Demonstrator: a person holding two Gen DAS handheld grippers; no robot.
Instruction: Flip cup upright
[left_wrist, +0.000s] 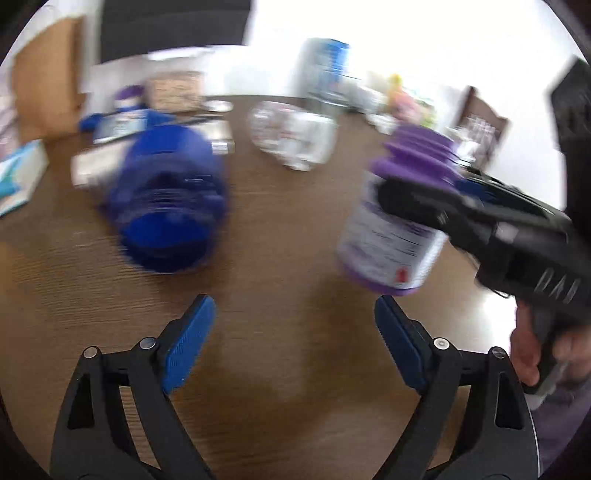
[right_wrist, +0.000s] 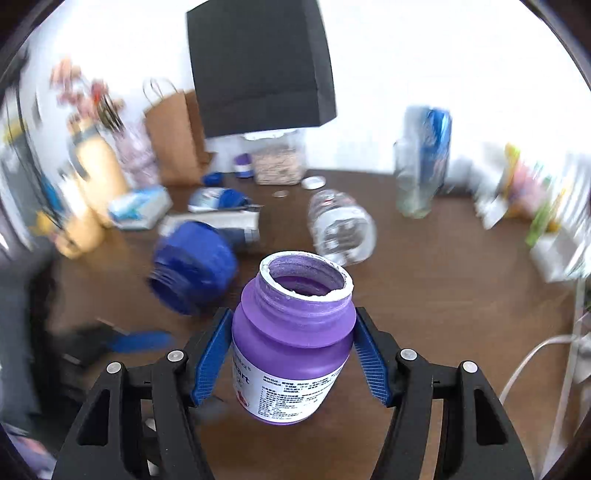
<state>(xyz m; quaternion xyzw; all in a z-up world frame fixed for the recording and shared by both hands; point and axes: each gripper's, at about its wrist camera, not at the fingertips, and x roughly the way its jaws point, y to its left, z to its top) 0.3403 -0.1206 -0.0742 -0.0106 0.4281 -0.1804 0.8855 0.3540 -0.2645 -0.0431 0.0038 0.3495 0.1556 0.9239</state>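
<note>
My right gripper (right_wrist: 291, 350) is shut on an open purple bottle (right_wrist: 291, 350) with a white label, held nearly upright, mouth up, just above the wooden table (right_wrist: 443, 314). In the left wrist view the same purple bottle (left_wrist: 399, 221) hangs tilted in the right gripper (left_wrist: 424, 199) at the right. A dark blue container (left_wrist: 170, 206) lies on its side on the table, mouth toward the camera; it also shows in the right wrist view (right_wrist: 192, 266). My left gripper (left_wrist: 295, 339) is open and empty, low over the table in front of both.
A clear plastic bottle (right_wrist: 340, 229) lies on its side behind the purple one. A tall glass jar (right_wrist: 417, 177), a brown paper bag (right_wrist: 173, 140), a tissue pack (right_wrist: 140, 206), a yellow bottle (right_wrist: 92, 177) and small clutter line the back. A white cable (right_wrist: 532, 358) runs at right.
</note>
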